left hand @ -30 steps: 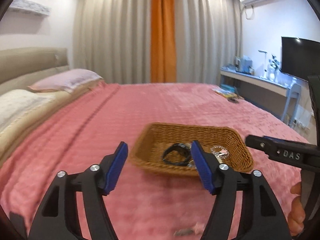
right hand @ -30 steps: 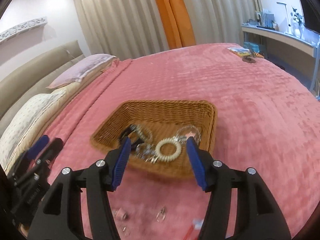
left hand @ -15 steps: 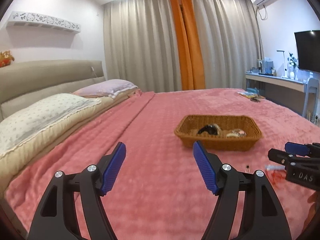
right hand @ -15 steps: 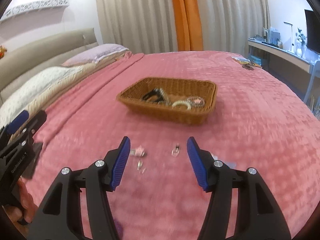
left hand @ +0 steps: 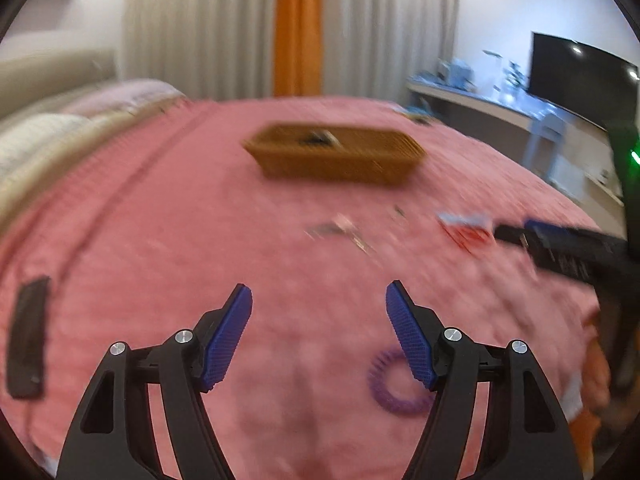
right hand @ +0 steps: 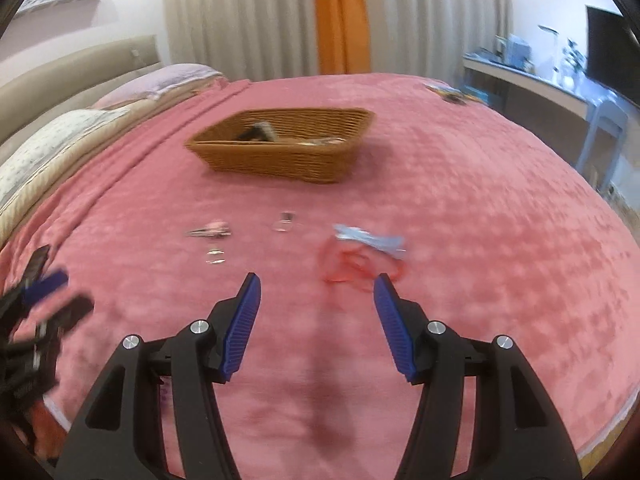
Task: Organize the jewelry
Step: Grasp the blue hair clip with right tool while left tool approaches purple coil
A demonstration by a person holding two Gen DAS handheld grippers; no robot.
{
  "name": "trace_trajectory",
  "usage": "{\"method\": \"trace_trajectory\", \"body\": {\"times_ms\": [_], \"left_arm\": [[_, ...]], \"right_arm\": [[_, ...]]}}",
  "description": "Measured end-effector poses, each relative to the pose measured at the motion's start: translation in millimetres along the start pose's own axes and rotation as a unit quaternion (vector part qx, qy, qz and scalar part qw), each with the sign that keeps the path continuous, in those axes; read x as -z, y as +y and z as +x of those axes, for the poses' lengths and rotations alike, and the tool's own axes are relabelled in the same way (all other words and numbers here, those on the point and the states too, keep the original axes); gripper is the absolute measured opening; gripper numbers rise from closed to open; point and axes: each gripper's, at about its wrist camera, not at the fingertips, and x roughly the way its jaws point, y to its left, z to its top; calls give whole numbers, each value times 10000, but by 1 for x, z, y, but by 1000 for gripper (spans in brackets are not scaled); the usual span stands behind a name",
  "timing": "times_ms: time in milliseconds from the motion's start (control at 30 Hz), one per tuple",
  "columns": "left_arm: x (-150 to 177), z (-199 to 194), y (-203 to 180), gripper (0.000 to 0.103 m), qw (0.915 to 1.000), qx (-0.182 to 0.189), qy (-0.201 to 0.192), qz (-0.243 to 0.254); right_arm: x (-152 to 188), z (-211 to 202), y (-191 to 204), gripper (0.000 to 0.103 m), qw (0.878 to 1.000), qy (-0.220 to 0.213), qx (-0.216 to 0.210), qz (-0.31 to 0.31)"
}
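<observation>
- Fingers, left gripper [left hand: 319,296]: blue pads spread apart, nothing between them, poised above the pink bedspread [left hand: 168,248].
- Fingers, right gripper [right hand: 317,286]: likewise released and empty, held over bare bedspread.
- Wicker basket [right hand: 280,160]: rectangular, sits toward the middle of the bed; dark and pale jewelry pieces show above its rim, too blurred to name.
- Purple coil bracelet [left hand: 396,384]: flat on the bedspread, just beside the left gripper's right-hand finger, partly hidden behind it.
- Red cord [right hand: 352,268]: loose tangle on the bedspread just ahead of the right gripper, a pale blue packet [right hand: 370,240] touching its far side.
- Small metal pieces [right hand: 216,256]: scattered between basket and grippers, beside a pinkish clip [right hand: 210,230].
- Black flat object [left hand: 28,336]: lies at the bedspread's left edge.
</observation>
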Motion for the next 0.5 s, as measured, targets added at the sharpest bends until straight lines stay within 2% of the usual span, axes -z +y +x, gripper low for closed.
{"method": "trace_trajectory", "body": {"times_ms": [67, 200, 333, 400, 500], "left_arm": [[7, 8, -6, 65, 9996, 188, 206, 34], [17, 23, -11, 59, 9984, 298, 484, 55], [20, 34, -15, 54, 9968, 385, 693, 52], [24, 37, -16, 54, 9962, 392, 783, 24], [27, 41, -13, 53, 9952, 416, 883, -51]], "right_arm": [[-4, 11, -19, 55, 9998, 110, 130, 73], [-7, 36, -38, 55, 9987, 402, 282, 106], [-21, 57, -50, 38, 9976, 550, 405, 66], [-30, 66, -56, 37, 9976, 594, 344, 21], [-39, 84, -61, 37, 9969, 780, 36, -84]]}}
